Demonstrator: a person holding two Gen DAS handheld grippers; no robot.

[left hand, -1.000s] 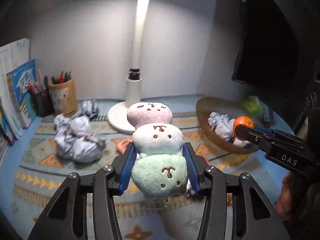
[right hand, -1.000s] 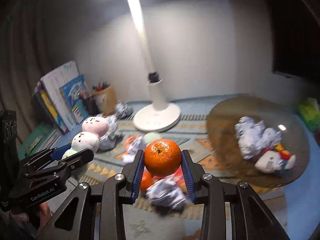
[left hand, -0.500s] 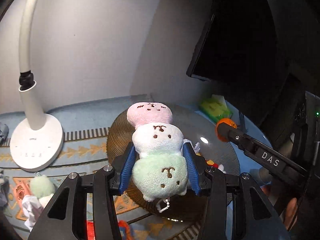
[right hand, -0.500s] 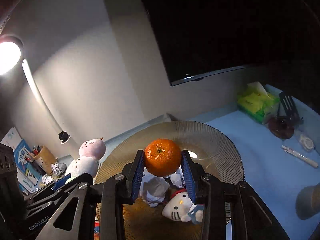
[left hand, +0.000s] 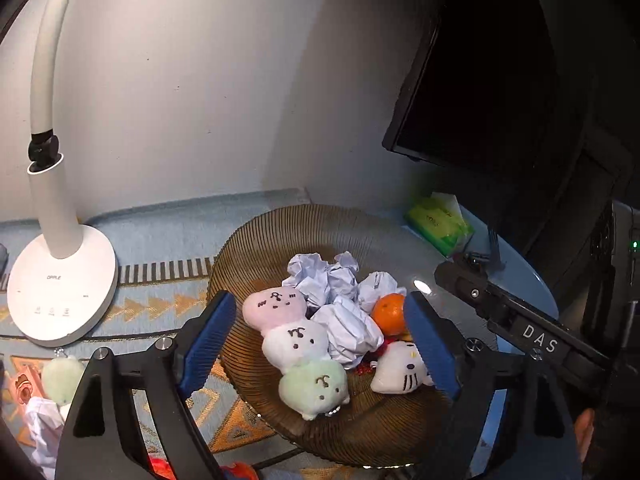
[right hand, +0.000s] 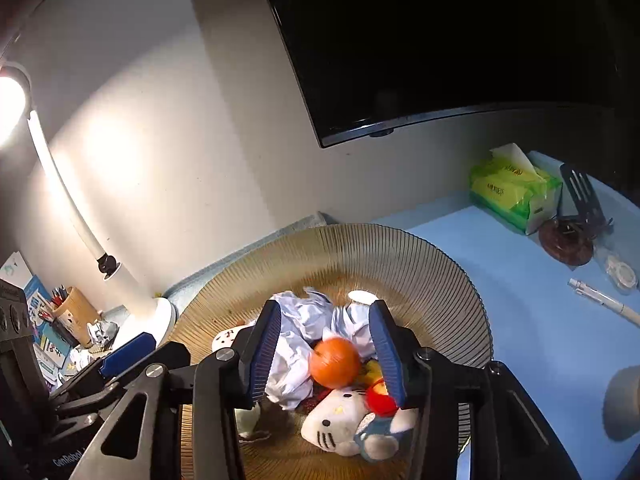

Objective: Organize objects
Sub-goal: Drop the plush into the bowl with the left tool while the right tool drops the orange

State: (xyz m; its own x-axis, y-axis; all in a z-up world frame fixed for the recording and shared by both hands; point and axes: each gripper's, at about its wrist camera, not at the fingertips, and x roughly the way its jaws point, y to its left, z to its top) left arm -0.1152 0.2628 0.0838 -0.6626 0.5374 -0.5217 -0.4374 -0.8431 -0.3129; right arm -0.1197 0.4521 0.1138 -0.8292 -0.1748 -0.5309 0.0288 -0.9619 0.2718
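Far off the left tool's left side stands a white desk lamp (left hand: 60,288), its round base on the patterned mat (left hand: 160,300) that covers this part of the worktop. Near the left finger's base, on the mat, lie a small pale green plush (left hand: 62,376) and a wad of crumpled paper (left hand: 42,420).

The left tool (left hand: 316,344) hangs with its blue-padded fingers spread wide and nothing between the pads. Below and ahead of it sits a ribbed amber glass bowl (left hand: 260,248). Inside the bowl, between the two fingers as the left wrist view shows it, lies the three-ball plush (left hand: 294,340): pink ball farthest from the tool, white in the middle, green nearest, all resting on the bowl's floor. Just to its right are several crumpled paper balls (left hand: 340,300), then the orange (left hand: 388,312) touching the paper, and a Hello Kitty plush (left hand: 400,368) close under the right finger.

The right tool (right hand: 324,348) is over the same bowl (right hand: 440,264), its fingers parted and clear of the orange (right hand: 334,362), which looks blurred and sits between them, against the paper balls (right hand: 304,320) and just above the Hello Kitty plush (right hand: 344,424). Whether the orange is already resting cannot be told.

Well off the right tool's right side, on the bare blue worktop (right hand: 520,320), lie a green tissue pack (right hand: 512,192), a dark slotted stand (right hand: 576,216) and a white pen (right hand: 604,306). A dark screen (right hand: 440,40) hangs on the wall beyond.
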